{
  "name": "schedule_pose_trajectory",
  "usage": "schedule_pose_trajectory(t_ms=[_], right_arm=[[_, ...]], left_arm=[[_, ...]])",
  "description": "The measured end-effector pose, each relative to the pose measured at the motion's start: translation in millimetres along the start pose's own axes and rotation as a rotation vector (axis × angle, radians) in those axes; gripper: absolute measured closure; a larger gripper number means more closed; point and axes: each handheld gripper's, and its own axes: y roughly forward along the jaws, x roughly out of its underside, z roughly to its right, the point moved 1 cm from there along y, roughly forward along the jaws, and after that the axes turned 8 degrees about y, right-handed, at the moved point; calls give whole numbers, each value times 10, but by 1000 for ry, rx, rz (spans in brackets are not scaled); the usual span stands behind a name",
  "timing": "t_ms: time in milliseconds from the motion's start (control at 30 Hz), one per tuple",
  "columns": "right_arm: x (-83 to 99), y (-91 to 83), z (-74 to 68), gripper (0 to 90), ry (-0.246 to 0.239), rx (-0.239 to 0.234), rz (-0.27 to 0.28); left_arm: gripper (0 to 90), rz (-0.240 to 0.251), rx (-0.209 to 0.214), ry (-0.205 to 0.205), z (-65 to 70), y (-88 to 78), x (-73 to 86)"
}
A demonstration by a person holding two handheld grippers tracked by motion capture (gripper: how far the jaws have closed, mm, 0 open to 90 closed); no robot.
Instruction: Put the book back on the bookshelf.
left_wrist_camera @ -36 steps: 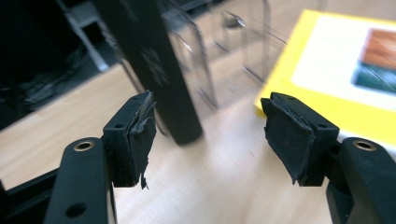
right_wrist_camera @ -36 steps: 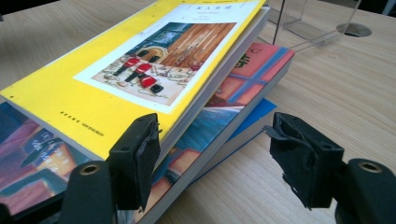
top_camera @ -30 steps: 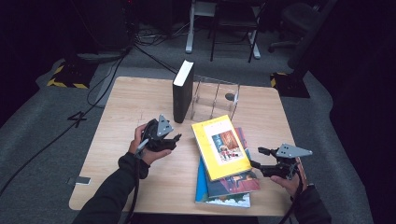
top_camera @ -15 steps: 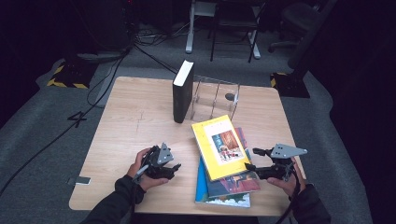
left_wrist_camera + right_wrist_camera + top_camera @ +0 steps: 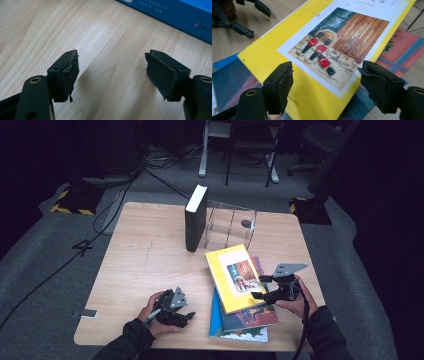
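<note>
A yellow picture book [image 5: 236, 277] [image 5: 274, 50] lies on top of a slanted stack, over a red-and-blue covered book [image 5: 252, 316] and a blue book [image 5: 235, 334] [image 5: 180, 17]. My right gripper [image 5: 258, 287] [image 5: 325, 85] hovers over the yellow book's right edge; its jaws have just been opening and the pads touch nothing. My left gripper [image 5: 189, 316] [image 5: 112, 72] sits low over bare wood left of the stack, pointing at the blue book. Its jaws have also just been opening, with nothing between them.
A black book [image 5: 195, 217] stands upright against a clear acrylic book stand [image 5: 231, 226] at the back of the wooden table [image 5: 140, 255]. My left gripper [image 5: 242, 15] shows at the top left of the right gripper view. Cables and chair legs lie on the floor beyond.
My left hand has come down and back toward the table's near edge. My right gripper has slid left over the yellow book's edge. Both sets of jaws stand wider.
</note>
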Motion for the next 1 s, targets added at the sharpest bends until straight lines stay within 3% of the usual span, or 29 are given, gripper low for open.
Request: schedule_pose_trajectory(t_ms=[100, 233, 500, 733, 900, 1000], right_arm=[[10, 55, 34, 218, 8, 27, -40], [3, 101, 95, 191, 58, -17, -55], [-124, 222, 131, 83, 45, -41, -129], [-172, 243, 129, 70, 47, -36, -174], [-182, 274, 82, 19, 15, -27, -183], [-164, 272, 79, 86, 16, -48, -135]], left_arm=[[258, 7, 7, -9, -9, 1, 15], [240, 24, 39, -49, -52, 22, 47], [198, 18, 53, -35, -79, 61, 14], [187, 16, 61, -22, -98, 80, -4], [188, 19, 50, -32, -95, 91, -15], [189, 17, 46, -35, -100, 101, -25]])
